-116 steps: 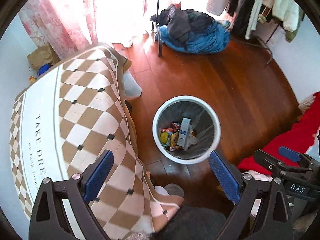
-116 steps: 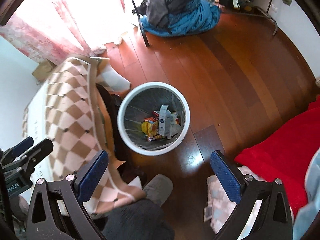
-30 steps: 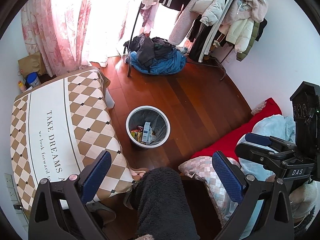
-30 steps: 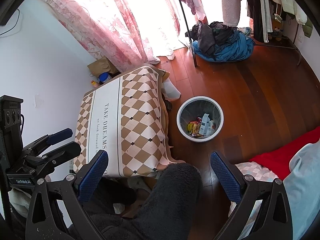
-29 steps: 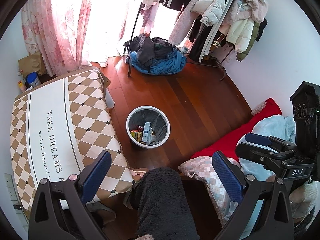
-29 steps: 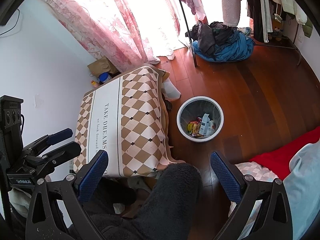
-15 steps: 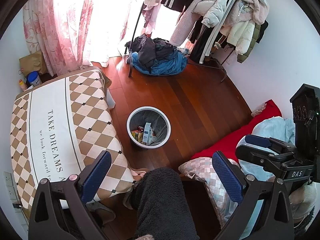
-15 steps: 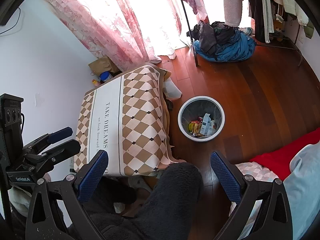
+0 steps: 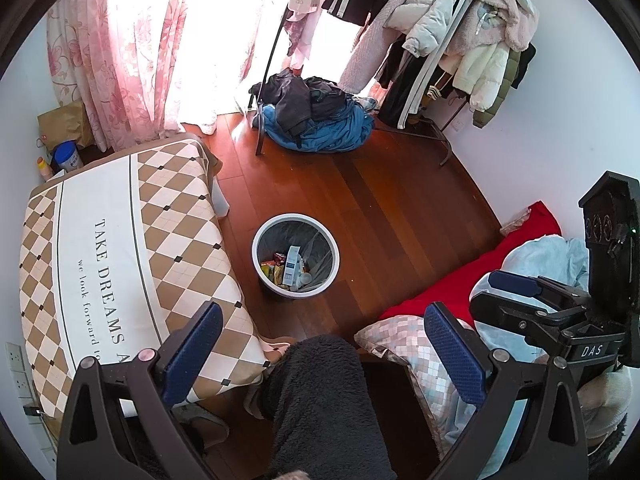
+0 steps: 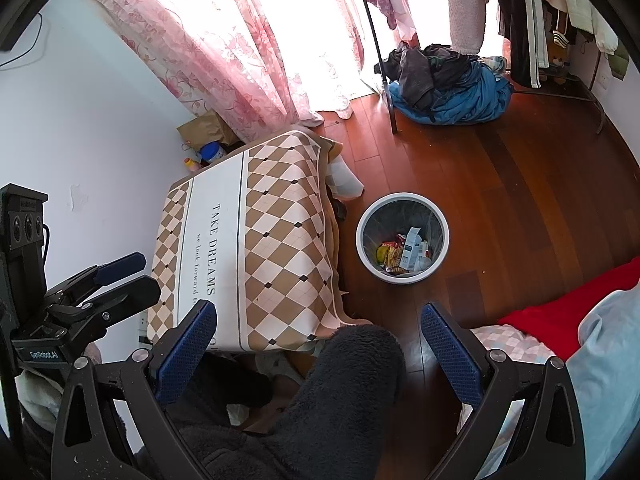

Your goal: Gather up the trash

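Left gripper [image 9: 322,344] and right gripper [image 10: 318,344] raised high, jaws wide and empty, trash bin [image 9: 264,276] holding wrappers on the floor [image 9: 380,208] beside the checked worktop [image 9: 100,240]

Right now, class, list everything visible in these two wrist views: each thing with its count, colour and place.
Trash bin: one, white rim, grey liner, on the floor beside the table.
Trash: several wrappers and a carton, mixed colours, inside the bin.
Table: one, brown-and-white checked cloth, against the wall.
Clothes pile: one, blue and dark, by the window.
Curtain: pink floral, at the window.
Coat rack: one, hung with pale coats.
Blanket: red, floor's edge.
Person's leg: dark fleece, bottom centre.
Left gripper: jaws open, empty.
Right gripper: jaws open, empty.
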Demonstrator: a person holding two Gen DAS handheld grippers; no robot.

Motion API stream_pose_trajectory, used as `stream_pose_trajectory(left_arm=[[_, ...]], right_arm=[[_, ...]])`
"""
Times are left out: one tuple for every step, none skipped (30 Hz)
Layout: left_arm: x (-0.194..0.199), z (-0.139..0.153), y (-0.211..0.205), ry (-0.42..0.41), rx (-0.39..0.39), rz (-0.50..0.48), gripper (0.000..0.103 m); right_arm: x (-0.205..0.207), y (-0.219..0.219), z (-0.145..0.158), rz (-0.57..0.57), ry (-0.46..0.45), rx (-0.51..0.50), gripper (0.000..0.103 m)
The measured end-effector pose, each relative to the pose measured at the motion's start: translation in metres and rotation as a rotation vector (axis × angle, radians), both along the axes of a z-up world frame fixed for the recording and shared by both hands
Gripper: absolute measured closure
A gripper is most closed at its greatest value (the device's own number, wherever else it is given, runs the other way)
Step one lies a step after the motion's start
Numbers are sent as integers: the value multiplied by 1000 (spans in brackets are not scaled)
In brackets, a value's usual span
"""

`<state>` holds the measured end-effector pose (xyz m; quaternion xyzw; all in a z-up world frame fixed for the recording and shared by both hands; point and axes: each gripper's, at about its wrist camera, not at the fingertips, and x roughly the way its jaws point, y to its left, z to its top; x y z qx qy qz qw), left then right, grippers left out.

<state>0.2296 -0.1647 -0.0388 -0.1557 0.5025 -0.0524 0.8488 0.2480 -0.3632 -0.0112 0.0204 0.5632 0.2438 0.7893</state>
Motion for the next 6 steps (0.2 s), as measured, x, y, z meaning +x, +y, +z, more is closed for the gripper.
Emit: stream_pose_trajectory(left_arm=[[0, 0, 1, 0, 1, 0, 0], [0, -1, 1, 0, 1, 0, 0], [-1, 0, 1, 0, -2, 5, 0], [-1, 1, 1, -3, -4, 13, 0], [0, 2, -1, -3, -7, 18, 0], [0, 2, -2, -1, -10, 19, 0]], right_arm=[[0, 0, 0, 0, 0, 0, 0], [0, 1, 0, -2, 0, 1, 0], [0, 1, 0, -1, 1, 1, 0], [0, 1, 0, 0, 1, 0, 0], [-1, 0, 0, -1, 1, -1, 0], [-1, 1, 0, -2, 1, 0, 0]])
